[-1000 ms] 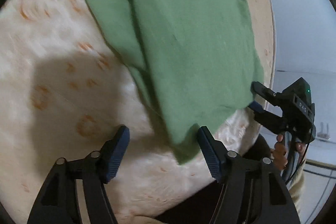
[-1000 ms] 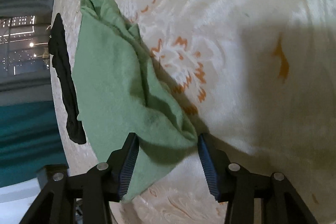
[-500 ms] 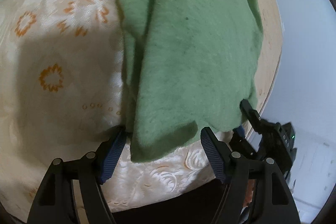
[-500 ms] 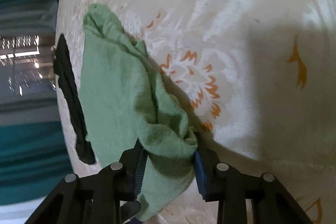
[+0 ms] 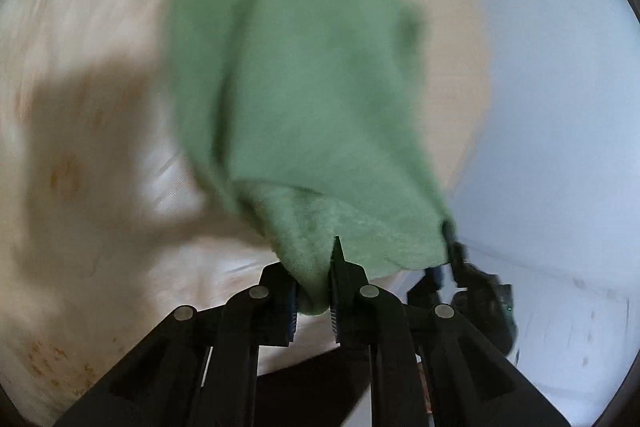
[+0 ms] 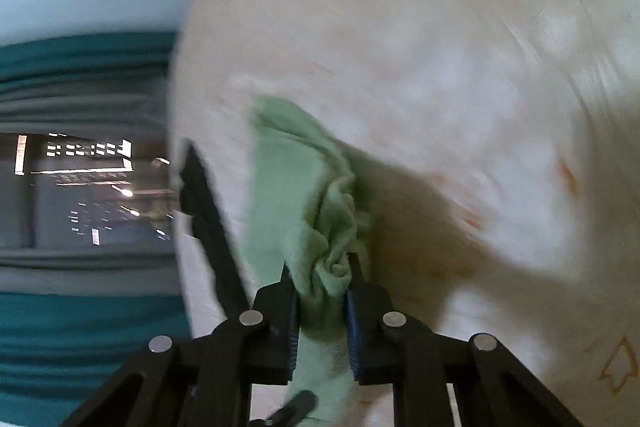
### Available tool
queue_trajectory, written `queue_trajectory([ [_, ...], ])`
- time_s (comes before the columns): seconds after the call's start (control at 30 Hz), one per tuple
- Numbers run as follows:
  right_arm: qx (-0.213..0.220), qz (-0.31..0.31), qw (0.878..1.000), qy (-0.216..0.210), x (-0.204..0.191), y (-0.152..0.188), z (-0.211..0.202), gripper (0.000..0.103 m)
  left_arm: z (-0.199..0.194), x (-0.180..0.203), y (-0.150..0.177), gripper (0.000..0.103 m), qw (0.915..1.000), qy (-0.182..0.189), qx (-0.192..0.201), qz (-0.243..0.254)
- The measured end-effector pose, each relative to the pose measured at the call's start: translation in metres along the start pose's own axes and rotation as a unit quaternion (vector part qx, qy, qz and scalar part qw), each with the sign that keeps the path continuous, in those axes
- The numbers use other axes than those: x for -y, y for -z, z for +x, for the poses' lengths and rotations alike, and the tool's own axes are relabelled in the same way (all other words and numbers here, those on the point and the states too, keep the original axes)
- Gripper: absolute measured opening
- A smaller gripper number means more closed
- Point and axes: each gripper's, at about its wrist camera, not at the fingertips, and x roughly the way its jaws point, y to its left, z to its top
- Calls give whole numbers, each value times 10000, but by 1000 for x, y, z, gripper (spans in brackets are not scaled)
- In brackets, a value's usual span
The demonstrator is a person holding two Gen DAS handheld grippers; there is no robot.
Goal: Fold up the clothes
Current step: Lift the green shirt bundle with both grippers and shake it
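A green garment point(image 5: 304, 87) lies on a cream bedspread with orange flowers point(image 5: 88, 99). My left gripper point(image 5: 314, 291) is shut on the garment's near edge, which bunches between the jaws. In the left wrist view the right gripper point(image 5: 448, 259) holds the same edge further right. In the right wrist view my right gripper point(image 6: 322, 291) is shut on a crumpled fold of the green garment point(image 6: 296, 199), lifted off the bedspread point(image 6: 460, 87). Both views are blurred by motion.
A black garment point(image 6: 204, 211) lies along the bed's far edge in the right wrist view. Beyond it are a dark window point(image 6: 80, 195) and teal curtains point(image 6: 80, 339). A pale wall point(image 5: 560, 87) stands right of the bed.
My left gripper went from open around the garment's edge to shut on it. The right gripper tightened on its fold. Both have lifted the edge, and the views now blur.
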Motion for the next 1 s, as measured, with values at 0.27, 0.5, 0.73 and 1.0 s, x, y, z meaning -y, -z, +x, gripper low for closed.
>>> queue_trajectory([
  [0.27, 1148, -1149, 9800, -1147, -136, -10, -104, 15, -122, 126, -8, 12, 9831, 1179, 368, 1354],
  [0.5, 1828, -1826, 9511, -1691, -184, 51, -214, 15, -168, 165, 28, 12, 9633, 2051, -805, 1532],
  [0.73, 1502, -1992, 9589, -1354, -170, 108, -235, 15, -167, 146, 43, 12, 9633, 1854, -1181, 1541],
  [1.0, 652, -1240, 9899, -205, -110, 32, -102, 15, -65, 93, -54, 12, 9901, 767, -1032, 570],
])
